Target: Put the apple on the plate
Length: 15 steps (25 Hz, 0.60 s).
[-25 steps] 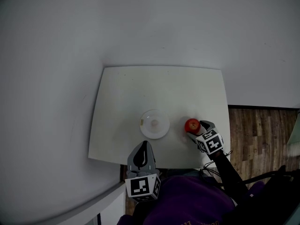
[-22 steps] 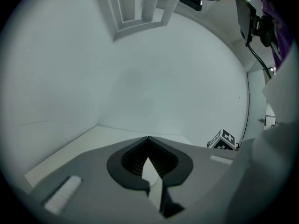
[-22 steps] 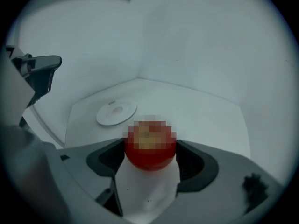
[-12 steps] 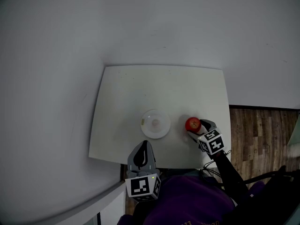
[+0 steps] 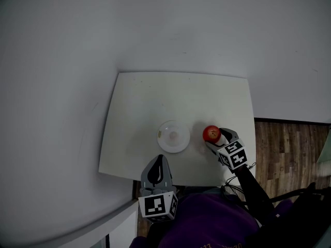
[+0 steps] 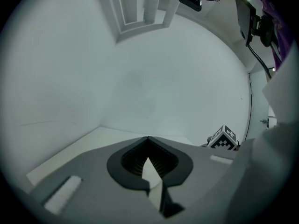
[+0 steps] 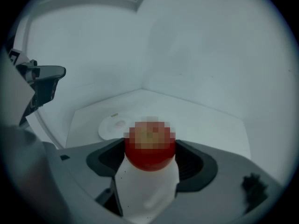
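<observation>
**Head view.** The desk (image 5: 150,97) is a white, matt, roughly square slab set against a plain grey wall (image 5: 155,30). Wood-plank floor (image 5: 289,149) shows past its right edge. The plate (image 5: 174,136) is round, white and shallow with a faint raised rim. It sits toward the near edge, about midway between left and right. The apple (image 5: 211,134) is red, round and glossy. It lies just right of the plate without touching it, and a soft shadow falls on the desk beside it. My right tongs (image 5: 214,137) reach in from the near right corner and are clamped on the apple. My left tongs (image 5: 160,160) hang over the near edge, just short of the plate, pointing at it.

**Left gripper view.** The grey jaws meet in a point with nothing between them. The dark ribbed pads behind the point are bare. The pale desk top runs beyond the tips. The marker cube (image 6: 224,139) of the other tongs shows at the right.

**Right gripper view.** The apple (image 7: 149,146) sits between the jaws, gripped on both flanks by the dark ribbed pads. The plate (image 7: 114,125) lies flat on the desk beyond it and to the left, apart from the fruit.
</observation>
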Each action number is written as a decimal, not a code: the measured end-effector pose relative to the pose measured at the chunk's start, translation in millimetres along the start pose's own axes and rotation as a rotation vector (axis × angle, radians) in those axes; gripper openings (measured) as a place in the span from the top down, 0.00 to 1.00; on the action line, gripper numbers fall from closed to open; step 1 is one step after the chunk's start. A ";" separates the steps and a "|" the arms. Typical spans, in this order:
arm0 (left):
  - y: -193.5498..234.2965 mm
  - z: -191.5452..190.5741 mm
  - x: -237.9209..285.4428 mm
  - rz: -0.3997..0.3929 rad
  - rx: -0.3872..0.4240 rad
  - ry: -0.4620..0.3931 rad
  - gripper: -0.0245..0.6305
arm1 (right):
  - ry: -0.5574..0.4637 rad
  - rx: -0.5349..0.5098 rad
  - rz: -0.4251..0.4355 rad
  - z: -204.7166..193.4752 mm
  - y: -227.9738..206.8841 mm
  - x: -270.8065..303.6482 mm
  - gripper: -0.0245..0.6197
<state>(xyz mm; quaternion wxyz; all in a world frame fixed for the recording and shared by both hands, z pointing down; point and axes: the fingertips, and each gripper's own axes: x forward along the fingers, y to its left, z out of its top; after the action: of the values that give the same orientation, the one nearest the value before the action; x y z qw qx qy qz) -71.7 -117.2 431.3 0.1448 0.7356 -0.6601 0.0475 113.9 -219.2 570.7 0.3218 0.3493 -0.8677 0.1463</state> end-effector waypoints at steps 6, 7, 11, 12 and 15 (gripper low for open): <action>4.1 3.9 -7.6 0.017 -0.003 -0.012 0.95 | -0.019 -0.029 0.024 15.7 12.5 3.7 0.43; 5.4 4.8 -8.7 0.020 -0.005 -0.014 0.95 | -0.018 -0.032 0.028 17.6 14.4 4.3 0.43; 10.0 6.8 -12.3 0.035 -0.008 -0.013 0.95 | -0.014 -0.040 0.046 23.7 21.4 8.2 0.43; 10.6 7.3 -13.4 0.038 -0.009 -0.013 0.95 | -0.016 -0.047 0.052 26.2 23.6 8.4 0.44; 12.7 7.1 -15.9 0.047 -0.010 -0.014 0.95 | -0.023 -0.061 0.060 31.1 28.3 10.8 0.43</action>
<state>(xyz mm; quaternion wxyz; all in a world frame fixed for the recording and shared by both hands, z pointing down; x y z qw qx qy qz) -87.1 -105.0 422.2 0.1427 0.7196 -0.6783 0.0424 74.0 -219.5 553.7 0.3178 0.3147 -0.8856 0.1252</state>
